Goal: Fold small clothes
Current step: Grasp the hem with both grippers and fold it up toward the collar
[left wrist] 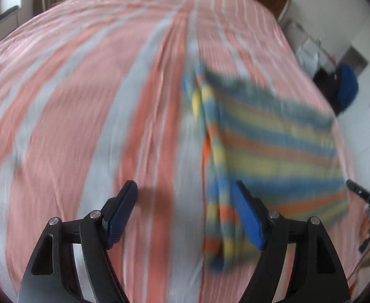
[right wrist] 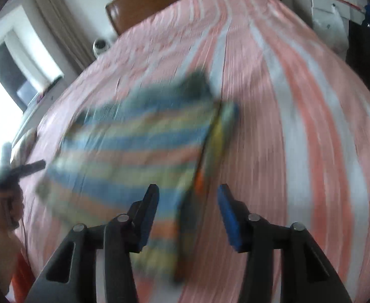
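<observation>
Striped garment (left wrist: 273, 141) lies flat mid-bed, toward foot edge of bed (left wrist: 84, 75) — one side panel already folded over. Left claw (left wrist: 185, 214) and right claw (right wrist: 188, 214) both spread, gripping nothing. Likely remaining — further folds, final halving.

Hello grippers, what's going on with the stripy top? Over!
Left gripper open, empty. Right gripper open, empty. Stripy top lying folded on bed. Nothing in the way.

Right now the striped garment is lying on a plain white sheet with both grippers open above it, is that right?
Not quite. In both wrist views the sheet is pink-and-white striped, not plain white. The striped garment lies on it, and the left gripper and right gripper are open.
</observation>
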{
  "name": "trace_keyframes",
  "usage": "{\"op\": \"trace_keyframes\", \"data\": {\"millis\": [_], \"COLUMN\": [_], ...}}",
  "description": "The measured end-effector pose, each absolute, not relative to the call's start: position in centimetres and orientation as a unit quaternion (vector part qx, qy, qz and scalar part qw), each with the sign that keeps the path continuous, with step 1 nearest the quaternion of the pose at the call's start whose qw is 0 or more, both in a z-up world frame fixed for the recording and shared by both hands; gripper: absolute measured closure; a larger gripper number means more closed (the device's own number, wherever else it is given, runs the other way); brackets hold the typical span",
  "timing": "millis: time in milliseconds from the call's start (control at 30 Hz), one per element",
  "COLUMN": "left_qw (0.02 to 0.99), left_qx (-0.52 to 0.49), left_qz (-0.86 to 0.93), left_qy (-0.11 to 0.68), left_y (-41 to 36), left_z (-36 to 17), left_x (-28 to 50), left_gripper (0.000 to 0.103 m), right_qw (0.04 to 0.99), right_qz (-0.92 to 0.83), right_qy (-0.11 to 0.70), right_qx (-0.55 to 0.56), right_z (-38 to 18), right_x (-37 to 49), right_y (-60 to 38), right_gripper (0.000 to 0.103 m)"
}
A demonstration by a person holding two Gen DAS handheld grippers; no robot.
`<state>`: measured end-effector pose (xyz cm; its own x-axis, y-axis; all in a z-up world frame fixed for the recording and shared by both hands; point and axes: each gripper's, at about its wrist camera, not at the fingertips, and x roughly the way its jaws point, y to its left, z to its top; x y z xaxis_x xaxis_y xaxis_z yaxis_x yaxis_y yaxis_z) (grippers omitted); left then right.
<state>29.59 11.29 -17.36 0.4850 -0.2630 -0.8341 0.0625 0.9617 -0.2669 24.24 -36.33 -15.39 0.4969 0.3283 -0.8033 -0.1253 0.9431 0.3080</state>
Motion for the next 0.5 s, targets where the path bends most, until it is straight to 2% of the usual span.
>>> {"op": "trace_keyframes", "data": {"millis": [33,67,100,133,167,233,367,433,500], "left_qw": [0.857,0.861,0.864,0.866,0.863,0.862,0.866,0.872,0.874], "left_qx": [-0.091,-0.079,-0.064,-0.044,-0.02,0.005,0.03,0.043,0.036], "left_qz": [-0.094,-0.089,-0.085,-0.09,-0.106,-0.102,-0.09,-0.068,-0.041], "left_qy": [0.498,0.495,0.492,0.491,0.494,0.496,0.491,0.483,0.483], "left_y": [10.8,10.2,9.7,8.9,8.0,7.6,7.3,7.0,7.3], "left_z": [-17.6,-17.8,-17.9,-18.0,-17.9,-17.4,-17.6,-17.1,-16.2], "left_x": [28.9,28.5,28.3,28.2,27.8,26.9,25.9,25.5,25.1], "left_gripper": [0.025,0.033,0.044,0.079,0.097,0.098,0.096,0.083,0.062], "right_qw": [0.851,0.838,0.831,0.827,0.828,0.822,0.827,0.824,0.833], "right_qz": [0.133,0.13,0.128,0.124,0.117,0.11,0.095,0.095,0.094], "right_qy": [0.497,0.517,0.528,0.535,0.535,0.539,0.54,0.544,0.528], "right_qx": [0.109,0.117,0.121,0.12,0.12,0.149,0.125,0.128,0.14], "right_z": [-16.1,-17.3,-18.1,-18.7,-19.0,-18.6,-18.1,-19.0,-18.4], "right_x": [22.7,21.5,21.2,21.0,21.2,20.8,19.1,19.2,19.0], "right_y": [-36.4,-36.4,-36.2,-36.0,-36.3,-37.0,-37.2,-37.0,-37.3], "right_gripper": [0.042,0.044,0.05,0.083,0.095,0.095,0.095,0.094,0.079]}}
